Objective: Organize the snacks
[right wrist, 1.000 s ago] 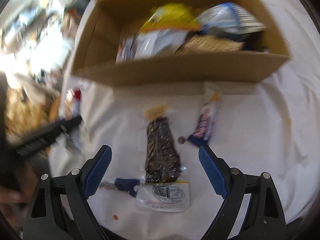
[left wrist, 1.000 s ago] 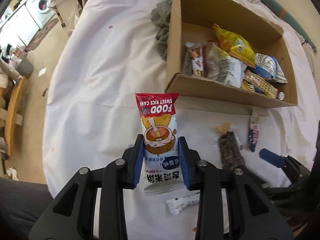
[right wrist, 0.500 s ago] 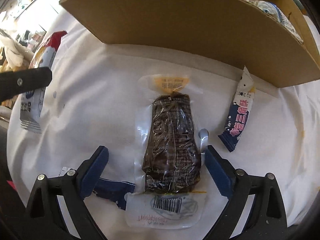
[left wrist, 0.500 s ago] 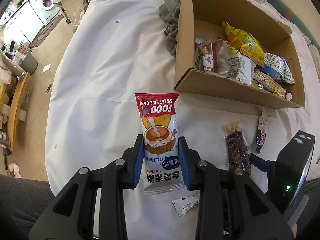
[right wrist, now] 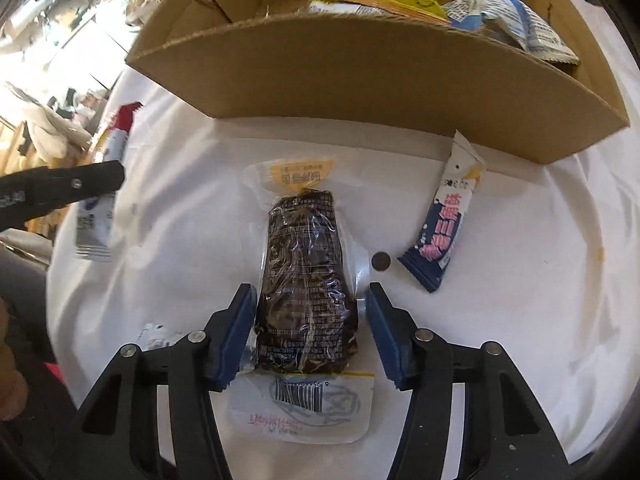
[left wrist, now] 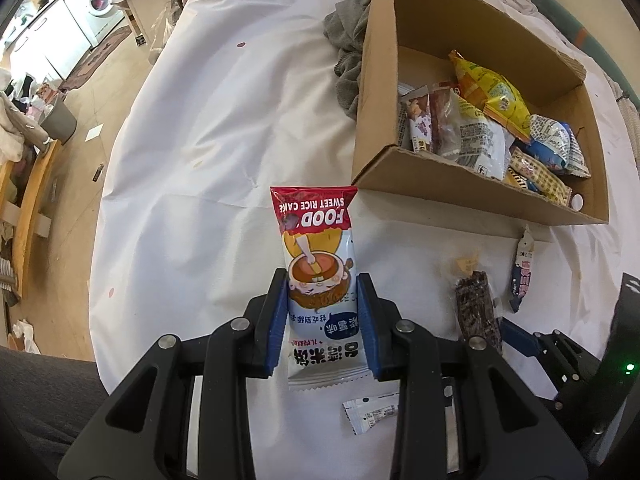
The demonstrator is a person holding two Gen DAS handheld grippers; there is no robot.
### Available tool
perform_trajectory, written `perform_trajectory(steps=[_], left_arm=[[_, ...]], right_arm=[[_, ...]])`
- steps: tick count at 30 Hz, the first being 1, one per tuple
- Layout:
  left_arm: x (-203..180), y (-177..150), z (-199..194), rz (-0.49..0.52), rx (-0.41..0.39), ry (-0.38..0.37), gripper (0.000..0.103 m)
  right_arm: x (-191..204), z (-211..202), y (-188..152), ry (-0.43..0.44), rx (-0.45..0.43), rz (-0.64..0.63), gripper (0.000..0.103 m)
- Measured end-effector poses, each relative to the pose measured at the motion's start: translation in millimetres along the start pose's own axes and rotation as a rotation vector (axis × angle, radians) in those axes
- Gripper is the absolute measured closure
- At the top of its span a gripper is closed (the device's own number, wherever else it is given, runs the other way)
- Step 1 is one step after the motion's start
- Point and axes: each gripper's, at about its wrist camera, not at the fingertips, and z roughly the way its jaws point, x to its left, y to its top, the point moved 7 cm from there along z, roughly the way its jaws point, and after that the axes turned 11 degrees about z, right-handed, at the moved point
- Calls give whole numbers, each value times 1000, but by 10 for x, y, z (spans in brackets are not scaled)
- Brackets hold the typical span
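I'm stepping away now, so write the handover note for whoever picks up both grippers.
Left gripper: shut on the sweet rice cake pack.
Right gripper: jaws just closing around the dark vacuum pack on the white cloth; grip not yet firm.
Done: several snacks lie in the cardboard box.
Left: box both packs, then the blue stick and small white sachet.

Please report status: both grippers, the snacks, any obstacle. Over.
Left gripper shut on rice cake packet. Right gripper just closing around dark snack pack, pads not pressing. Cardboard box ahead, path clear.
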Motion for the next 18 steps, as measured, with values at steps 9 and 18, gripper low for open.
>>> perform_trajectory(steps=[9, 18], left_arm=[[21, 3, 6, -4, 1, 1, 74], [34, 7, -140, -8, -48, -2, 74]], right_arm=[[-73, -420, -28, 121, -64, 29, 45], [-133, -1039, 27, 318, -184, 59, 45]])
